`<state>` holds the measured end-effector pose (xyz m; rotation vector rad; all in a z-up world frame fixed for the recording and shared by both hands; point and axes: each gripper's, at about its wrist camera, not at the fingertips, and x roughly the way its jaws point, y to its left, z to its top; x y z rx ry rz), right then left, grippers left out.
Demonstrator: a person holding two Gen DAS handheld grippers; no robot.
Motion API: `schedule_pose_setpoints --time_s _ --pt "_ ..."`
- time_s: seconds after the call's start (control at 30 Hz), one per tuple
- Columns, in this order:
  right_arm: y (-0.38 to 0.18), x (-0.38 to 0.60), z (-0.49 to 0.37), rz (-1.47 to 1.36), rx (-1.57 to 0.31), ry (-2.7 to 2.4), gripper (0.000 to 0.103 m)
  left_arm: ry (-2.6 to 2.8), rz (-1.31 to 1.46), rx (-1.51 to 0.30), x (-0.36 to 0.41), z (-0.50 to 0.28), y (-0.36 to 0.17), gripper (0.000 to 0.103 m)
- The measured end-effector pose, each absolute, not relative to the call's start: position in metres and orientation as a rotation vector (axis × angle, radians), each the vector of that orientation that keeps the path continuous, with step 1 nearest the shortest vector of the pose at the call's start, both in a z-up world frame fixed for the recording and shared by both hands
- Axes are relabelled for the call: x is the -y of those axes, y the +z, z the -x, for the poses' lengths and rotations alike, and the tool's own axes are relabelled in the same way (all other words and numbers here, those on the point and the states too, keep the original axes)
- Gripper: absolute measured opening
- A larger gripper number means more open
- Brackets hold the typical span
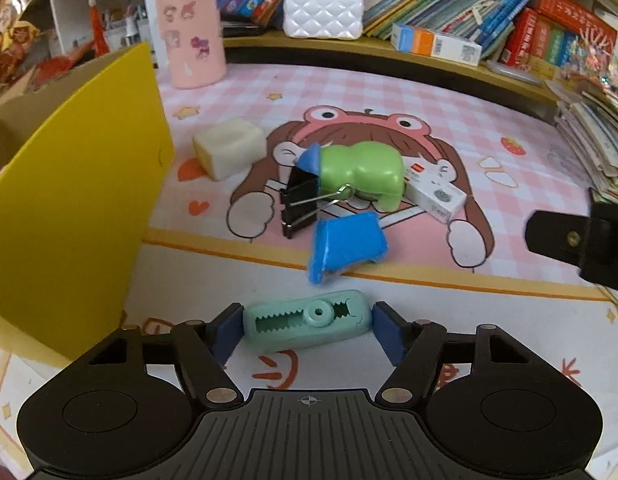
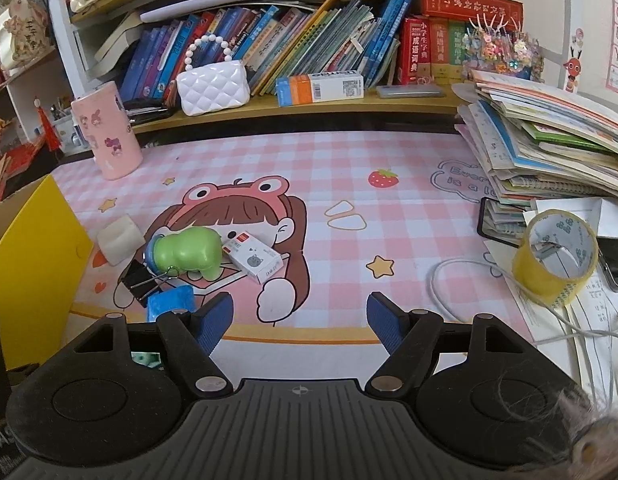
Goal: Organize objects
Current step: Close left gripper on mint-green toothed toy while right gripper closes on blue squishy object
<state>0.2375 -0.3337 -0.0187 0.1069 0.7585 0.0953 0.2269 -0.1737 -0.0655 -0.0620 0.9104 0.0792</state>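
My left gripper (image 1: 307, 330) is closed on a mint green correction tape dispenser (image 1: 307, 319), a pad on each end. Beyond it on the pink desk mat (image 1: 389, 92) lie a blue block (image 1: 347, 242), a black binder clip (image 1: 299, 206), a green figure-shaped case (image 1: 363, 172), a small white box (image 1: 435, 194) and a white eraser cube (image 1: 229, 148). A yellow box (image 1: 69, 200) stands at the left. My right gripper (image 2: 301, 320) is open and empty above the mat's front edge, right of the same cluster: green case (image 2: 189, 254), clip (image 2: 143, 282), blue block (image 2: 171, 300), white box (image 2: 253, 260).
A pink cup (image 2: 107, 132) stands at the back left, a white quilted purse (image 2: 213, 86) and books on the shelf behind. A stack of books (image 2: 549, 140), a yellow tape roll (image 2: 557, 256), a phone and a white cable (image 2: 461, 280) lie at the right.
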Motion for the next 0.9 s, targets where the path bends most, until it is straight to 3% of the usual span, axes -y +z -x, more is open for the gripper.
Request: schedule_pose_setpoints --time_s 0.63,0.9 --pt "-0.054 0.257 -0.287 0.015 -0.832 0.464 0.068 0.080 0.052 -0.939 0.131 -0.166 -0.041 0.070" --pt "-0.068 0.238 -0.290 0.093 -0.853 0.482 0.042 0.084 0.046 -0.912 0.125 -0.151 -0.035 0.070"
